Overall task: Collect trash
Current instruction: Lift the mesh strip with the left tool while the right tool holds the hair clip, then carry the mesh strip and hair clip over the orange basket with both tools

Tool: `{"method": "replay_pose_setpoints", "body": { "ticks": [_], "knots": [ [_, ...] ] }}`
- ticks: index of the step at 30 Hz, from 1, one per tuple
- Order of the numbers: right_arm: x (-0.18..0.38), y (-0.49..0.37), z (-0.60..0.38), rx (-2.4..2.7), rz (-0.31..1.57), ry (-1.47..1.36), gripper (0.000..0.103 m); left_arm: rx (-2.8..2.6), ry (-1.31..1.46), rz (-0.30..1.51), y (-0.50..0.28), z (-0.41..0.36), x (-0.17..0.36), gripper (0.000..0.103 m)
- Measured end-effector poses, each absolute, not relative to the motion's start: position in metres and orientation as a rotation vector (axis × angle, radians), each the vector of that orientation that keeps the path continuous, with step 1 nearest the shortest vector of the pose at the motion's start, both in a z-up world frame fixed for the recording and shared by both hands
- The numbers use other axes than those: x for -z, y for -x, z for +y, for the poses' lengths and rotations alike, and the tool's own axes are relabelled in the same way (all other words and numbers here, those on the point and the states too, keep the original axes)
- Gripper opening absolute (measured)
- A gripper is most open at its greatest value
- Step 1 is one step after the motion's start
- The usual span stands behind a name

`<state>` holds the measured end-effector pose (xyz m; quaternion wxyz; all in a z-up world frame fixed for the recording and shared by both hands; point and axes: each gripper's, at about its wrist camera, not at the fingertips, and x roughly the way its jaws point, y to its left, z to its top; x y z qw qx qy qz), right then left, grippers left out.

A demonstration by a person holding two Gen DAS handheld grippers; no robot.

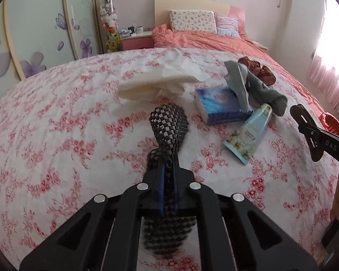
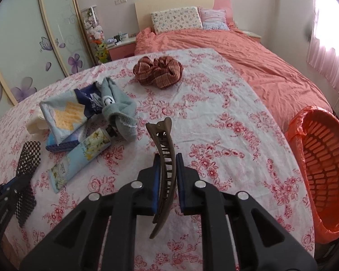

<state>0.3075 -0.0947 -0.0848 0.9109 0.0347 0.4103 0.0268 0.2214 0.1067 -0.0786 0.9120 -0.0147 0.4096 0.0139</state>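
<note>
Left gripper (image 1: 168,122): fingers pressed together on a black-and-white checkered hair tie (image 1: 169,124), held over the bed.
Right gripper (image 2: 166,174): fingers narrowed around a brown hair claw clip (image 2: 163,158), held lengthwise between the pads.
Bed (image 2: 214,117): covered by a white sheet with red flowers; every loose thing lies on it.
Trash basket (image 2: 327,162): orange, lined with an orange bag, standing beside the bed on the right; nothing shows inside the part in view.
Likely trash left: crumpled white tissues (image 1: 156,81), well left of the basket, and an opened cracker wrapper (image 2: 65,115) lying over the blue tissue pack (image 1: 221,103).
Other things on the bed: a flowered tube (image 2: 83,155) beside the pack, a grey sock with a smiley face (image 2: 117,110) next to the wrapper, a brown striped scrunchie (image 2: 158,72) farther up the bed.
Progress: early, by my judgement; no trash visibly sits in the basket, and both grippers hold hair accessories rather than trash.
Left to do: free the grippers, then carry the tissues and wrapper across to the basket.
</note>
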Motion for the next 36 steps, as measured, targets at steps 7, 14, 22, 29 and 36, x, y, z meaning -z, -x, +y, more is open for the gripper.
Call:
{"method": "replay_pose_setpoints", "body": {
  "ticks": [7, 14, 22, 29, 36],
  "knots": [
    [0.062, -0.296, -0.102, -0.071, 0.789, -0.111, 0.014, -0.021, 0.043, 0.781, -0.221, 0.108, 0.055, 0.006],
    [0.028, -0.273, -0.119, -0.071, 0.707, -0.151, 0.014, 0.015, 0.045, 0.683, -0.212, 0.094, 0.013, 0.006],
    [-0.011, -0.239, -0.149, -0.042, 0.607, -0.195, 0.014, 0.105, 0.043, 0.594, -0.201, 0.055, -0.029, 0.006],
    [-0.035, -0.209, -0.197, 0.028, 0.545, -0.239, 0.014, 0.237, 0.07, 0.545, -0.2, 0.002, -0.057, 0.006],
    [-0.035, -0.189, -0.258, 0.138, 0.525, -0.282, 0.014, 0.416, 0.084, 0.549, -0.211, -0.075, -0.064, 0.006]
  ]
}}
